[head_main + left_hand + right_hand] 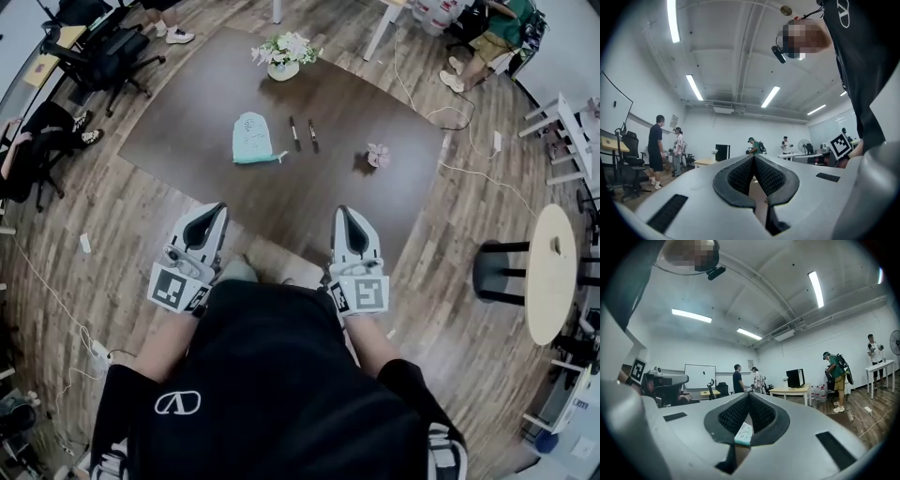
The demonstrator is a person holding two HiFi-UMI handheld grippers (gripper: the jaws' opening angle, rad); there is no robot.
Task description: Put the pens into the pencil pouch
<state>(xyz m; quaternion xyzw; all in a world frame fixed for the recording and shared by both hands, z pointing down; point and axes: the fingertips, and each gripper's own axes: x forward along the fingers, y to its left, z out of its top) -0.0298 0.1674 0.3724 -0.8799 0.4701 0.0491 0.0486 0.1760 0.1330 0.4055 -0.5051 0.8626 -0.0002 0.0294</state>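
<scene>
While the left hand-held gripper point(214, 210) and right hand-held gripper point(347, 213) are closed and empty, two thin dark pens point(294, 133) right of the mint-green fabric pouch point(251, 138) show no detail.

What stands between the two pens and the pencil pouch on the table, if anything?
Nothing visible. The pens lie just right of the pencil pouch, with only bare table between. The flower vase and pink object stand clear of that gap.
</scene>
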